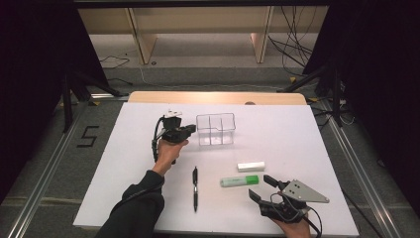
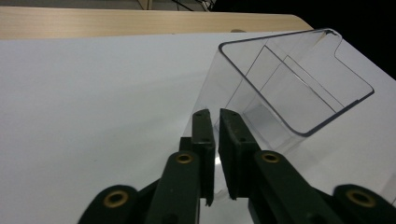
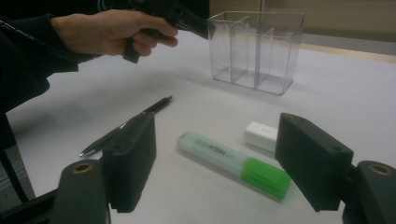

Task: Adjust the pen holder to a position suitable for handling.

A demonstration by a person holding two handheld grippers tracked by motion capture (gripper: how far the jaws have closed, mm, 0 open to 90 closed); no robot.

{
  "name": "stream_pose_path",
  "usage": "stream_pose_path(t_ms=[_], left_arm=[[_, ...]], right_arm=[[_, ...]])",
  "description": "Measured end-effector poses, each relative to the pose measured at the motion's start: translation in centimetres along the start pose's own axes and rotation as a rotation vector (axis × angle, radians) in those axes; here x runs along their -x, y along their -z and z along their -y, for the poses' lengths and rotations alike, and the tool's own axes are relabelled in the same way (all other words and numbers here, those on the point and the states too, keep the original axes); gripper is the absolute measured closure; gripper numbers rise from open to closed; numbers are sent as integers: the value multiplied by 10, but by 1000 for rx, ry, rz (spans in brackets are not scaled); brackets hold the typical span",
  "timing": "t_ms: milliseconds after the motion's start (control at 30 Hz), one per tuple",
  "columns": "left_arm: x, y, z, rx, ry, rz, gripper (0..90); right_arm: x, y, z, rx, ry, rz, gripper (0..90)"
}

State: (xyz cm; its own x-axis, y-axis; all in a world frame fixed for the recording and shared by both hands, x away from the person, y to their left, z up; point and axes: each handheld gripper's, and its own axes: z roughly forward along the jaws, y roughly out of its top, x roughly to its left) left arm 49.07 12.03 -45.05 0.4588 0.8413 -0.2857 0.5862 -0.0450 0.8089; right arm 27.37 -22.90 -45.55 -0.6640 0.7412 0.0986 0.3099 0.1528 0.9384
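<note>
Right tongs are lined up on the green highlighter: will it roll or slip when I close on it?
The highlighter looks flattish and lies still, so it probably won't roll. Its smooth plastic may slip between the open right tongs. It seems stiff and light.

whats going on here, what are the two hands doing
A person holds a gripper in each hand over a white table. The left gripper has its fingers pinched on the wall of a clear plastic three-compartment organizer, steadying it. The right gripper is open, aimed at a pale green highlighter with a bright green cap. A small white eraser and a black pen lie nearby, untouched.
</note>
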Motion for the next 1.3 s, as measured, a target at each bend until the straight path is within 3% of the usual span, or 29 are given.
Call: stream_pose_path(t_ms=[100, 200, 300, 433, 533, 633, 800, 933, 1067, 1300], left_arm=[[-3, 11, 2, 7, -16, -1, 742], [-4, 25, 6, 30, -5, 1, 663], [-3, 37, 12, 34, -29, 16, 614], [2, 51, 21, 14, -37, 35, 517], [6, 56, 24, -27, -68, 27, 458], [9, 62, 29, -50, -56, 35, 409], [20, 67, 39, -99, -89, 24, 302], [30, 71, 45, -130, -101, 22, 254], [37, 76, 50, -132, -124, 28, 235], [45, 83, 57, -132, -130, 41, 226]], right_arm=[[0, 0, 0, 1, 1, 2, 299], [0, 0, 0, -1, -1, 3, 300], [-1, -1, 0, -2, 4, 3, 300], [-2, -2, 0, -6, 4, 1, 300], [-2, -3, 0, -6, 1, -1, 300], [-3, -4, 1, -10, 6, 0, 300], [-4, -4, 1, -14, 7, -5, 300], [-4, -3, 1, -12, 11, -2, 300], [-4, -3, 1, -13, 8, -2, 300], [-5, -4, 1, -17, 11, -1, 300]])
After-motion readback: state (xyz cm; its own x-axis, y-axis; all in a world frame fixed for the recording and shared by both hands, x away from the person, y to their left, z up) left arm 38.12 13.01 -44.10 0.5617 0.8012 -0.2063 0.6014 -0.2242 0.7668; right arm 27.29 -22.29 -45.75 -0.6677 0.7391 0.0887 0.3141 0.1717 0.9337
